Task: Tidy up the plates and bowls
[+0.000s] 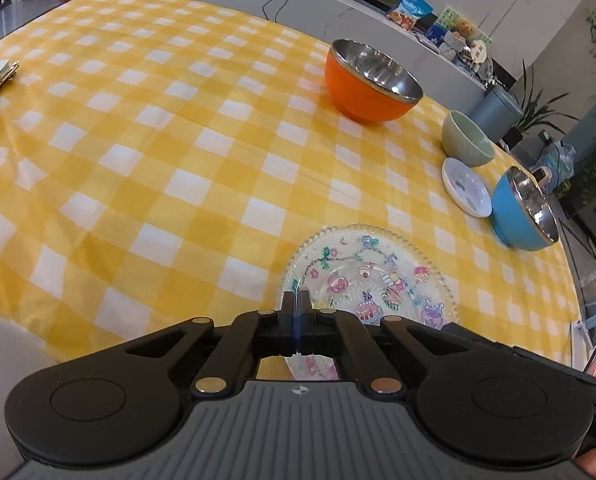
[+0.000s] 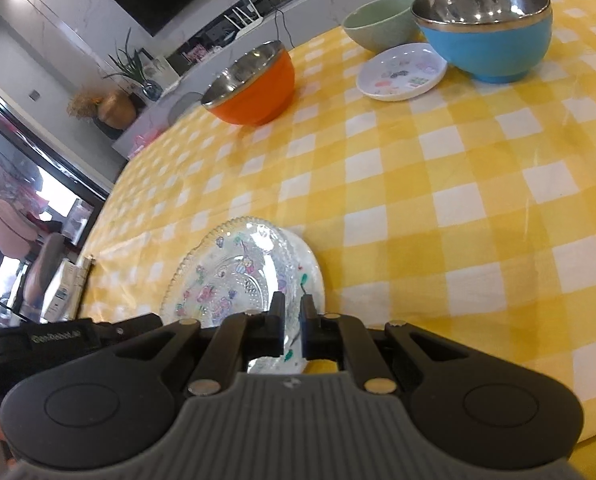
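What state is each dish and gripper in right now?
left gripper: shut on glass plate rim
right gripper: slightly open, over the plate edge
glass plate: on tablecloth
orange bowl: upright, empty
green bowl: upright, empty
small plate: flat
blue bowl: upright, empty

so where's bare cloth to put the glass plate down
Widest bare stretch: left of the orange bowl, across to the cloth's left edge. Another lies between the glass plate and orange bowl. Crowded: green bowl, small plate, blue bowl.
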Action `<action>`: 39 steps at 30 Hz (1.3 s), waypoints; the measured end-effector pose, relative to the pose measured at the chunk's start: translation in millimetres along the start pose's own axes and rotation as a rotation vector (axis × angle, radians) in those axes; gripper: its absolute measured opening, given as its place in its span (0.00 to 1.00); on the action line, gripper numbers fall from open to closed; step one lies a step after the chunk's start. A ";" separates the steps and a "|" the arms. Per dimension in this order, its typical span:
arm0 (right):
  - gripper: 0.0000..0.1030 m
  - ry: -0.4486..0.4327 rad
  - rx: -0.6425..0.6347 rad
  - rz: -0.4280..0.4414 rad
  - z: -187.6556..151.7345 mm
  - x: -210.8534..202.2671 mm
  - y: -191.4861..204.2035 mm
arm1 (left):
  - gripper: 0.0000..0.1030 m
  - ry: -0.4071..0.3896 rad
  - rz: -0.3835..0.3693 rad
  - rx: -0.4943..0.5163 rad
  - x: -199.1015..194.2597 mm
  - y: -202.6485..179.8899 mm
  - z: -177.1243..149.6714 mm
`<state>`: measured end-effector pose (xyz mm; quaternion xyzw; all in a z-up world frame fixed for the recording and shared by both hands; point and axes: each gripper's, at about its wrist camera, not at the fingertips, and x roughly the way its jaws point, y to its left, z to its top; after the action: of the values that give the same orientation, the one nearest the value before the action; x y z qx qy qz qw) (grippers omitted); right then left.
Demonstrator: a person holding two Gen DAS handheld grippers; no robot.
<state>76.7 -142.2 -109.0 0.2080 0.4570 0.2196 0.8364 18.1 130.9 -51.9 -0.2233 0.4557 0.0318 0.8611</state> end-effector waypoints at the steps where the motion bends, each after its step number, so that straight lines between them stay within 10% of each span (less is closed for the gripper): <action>1: 0.05 -0.002 0.000 -0.002 0.2 -0.1 -0.3 | 0.00 -0.005 -0.003 -0.007 -0.5 1.1 0.3; 25: 0.06 -0.042 -0.265 -0.184 -10.6 1.4 32.1 | 0.07 0.030 0.046 0.024 9.1 -3.0 0.5; 39: 0.31 -0.133 -0.122 -0.276 21.5 -19.6 12.3 | 0.12 -0.074 0.015 0.099 -14.0 -38.0 12.8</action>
<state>83.4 -146.3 -78.4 0.1060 0.4109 0.1156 0.8981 29.6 104.2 -21.0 -0.1756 0.4263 0.0240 0.8870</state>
